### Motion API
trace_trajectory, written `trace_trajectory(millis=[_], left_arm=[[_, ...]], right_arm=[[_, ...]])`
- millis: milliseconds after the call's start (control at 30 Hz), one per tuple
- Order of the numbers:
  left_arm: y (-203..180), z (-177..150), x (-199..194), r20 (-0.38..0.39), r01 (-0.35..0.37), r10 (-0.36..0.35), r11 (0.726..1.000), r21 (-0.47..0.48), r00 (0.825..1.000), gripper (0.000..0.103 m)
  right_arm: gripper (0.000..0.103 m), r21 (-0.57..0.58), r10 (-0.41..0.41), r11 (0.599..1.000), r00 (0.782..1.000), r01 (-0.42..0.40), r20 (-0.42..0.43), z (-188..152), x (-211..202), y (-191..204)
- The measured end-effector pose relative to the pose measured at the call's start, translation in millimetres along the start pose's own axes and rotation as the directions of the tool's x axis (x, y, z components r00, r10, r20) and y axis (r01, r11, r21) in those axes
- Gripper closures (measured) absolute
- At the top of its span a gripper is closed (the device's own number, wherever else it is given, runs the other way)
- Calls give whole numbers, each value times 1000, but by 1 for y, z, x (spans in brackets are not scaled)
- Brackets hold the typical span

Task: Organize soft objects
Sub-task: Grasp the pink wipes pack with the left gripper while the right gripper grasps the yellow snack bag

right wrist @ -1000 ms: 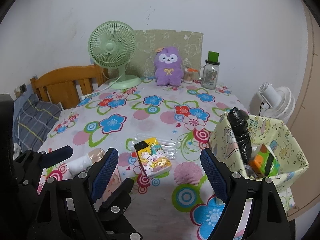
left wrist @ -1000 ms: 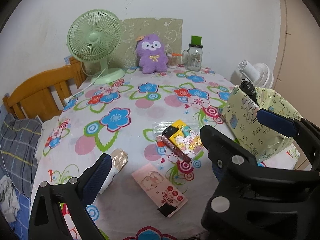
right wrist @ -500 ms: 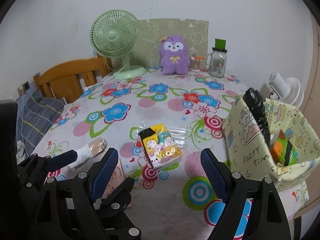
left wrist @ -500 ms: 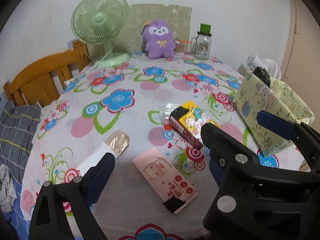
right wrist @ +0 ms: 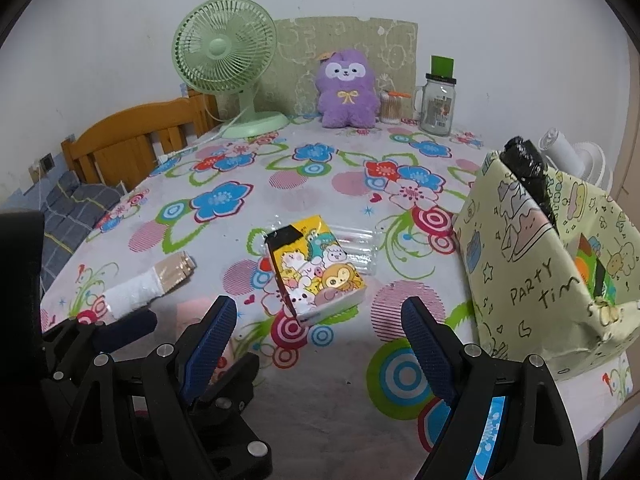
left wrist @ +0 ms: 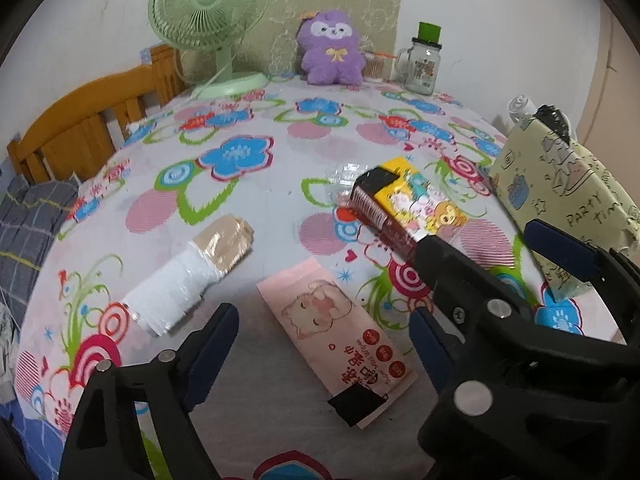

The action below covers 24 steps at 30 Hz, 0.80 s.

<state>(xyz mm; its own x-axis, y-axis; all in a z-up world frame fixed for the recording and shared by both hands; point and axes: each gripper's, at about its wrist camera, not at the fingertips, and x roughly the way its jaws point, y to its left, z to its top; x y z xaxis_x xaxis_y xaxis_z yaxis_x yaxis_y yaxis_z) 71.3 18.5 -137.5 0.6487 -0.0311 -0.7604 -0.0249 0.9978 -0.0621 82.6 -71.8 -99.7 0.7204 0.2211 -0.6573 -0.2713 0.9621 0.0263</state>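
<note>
Two grippers hang over a flowered table. At the bottom of the left wrist view, the left gripper is closing its jaws, the pink wipes pack lying flat between them on the cloth, untouched. The right gripper, at the bottom of its own view, stands open and empty, just short of the cartoon tissue pack at centre frame. A white-and-gold roll lies at left, apart from both packs. A yellow "Party Time" bag stands at the right edge, a black bundle leaning out of its top. At the far edge, against the wall, sit a green fan, a purple plush and a glass jar. A wooden chair shows at upper left.
</note>
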Motion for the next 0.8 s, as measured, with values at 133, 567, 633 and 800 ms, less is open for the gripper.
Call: trace_trajectory(millis=[133, 567, 633, 800], left_arm=[[-2, -1, 4, 8, -19, 19, 1000, 2, 1000, 17], [-1, 4, 6, 42, -27, 25, 999, 27, 999, 63], [-2, 6, 7, 44, -28, 27, 999, 36, 999, 63], [-3, 15, 12, 50, -32, 29, 998, 62, 998, 64]], right_arm=[[16, 0, 1, 1000, 1000, -1, -9, -2, 6, -2], [16, -43, -4, 999, 1000, 4, 11, 5, 14, 3], [16, -47, -9, 999, 1000, 10, 9, 7, 17, 3], [16, -32, -9, 999, 1000, 9, 8, 13, 23, 0]])
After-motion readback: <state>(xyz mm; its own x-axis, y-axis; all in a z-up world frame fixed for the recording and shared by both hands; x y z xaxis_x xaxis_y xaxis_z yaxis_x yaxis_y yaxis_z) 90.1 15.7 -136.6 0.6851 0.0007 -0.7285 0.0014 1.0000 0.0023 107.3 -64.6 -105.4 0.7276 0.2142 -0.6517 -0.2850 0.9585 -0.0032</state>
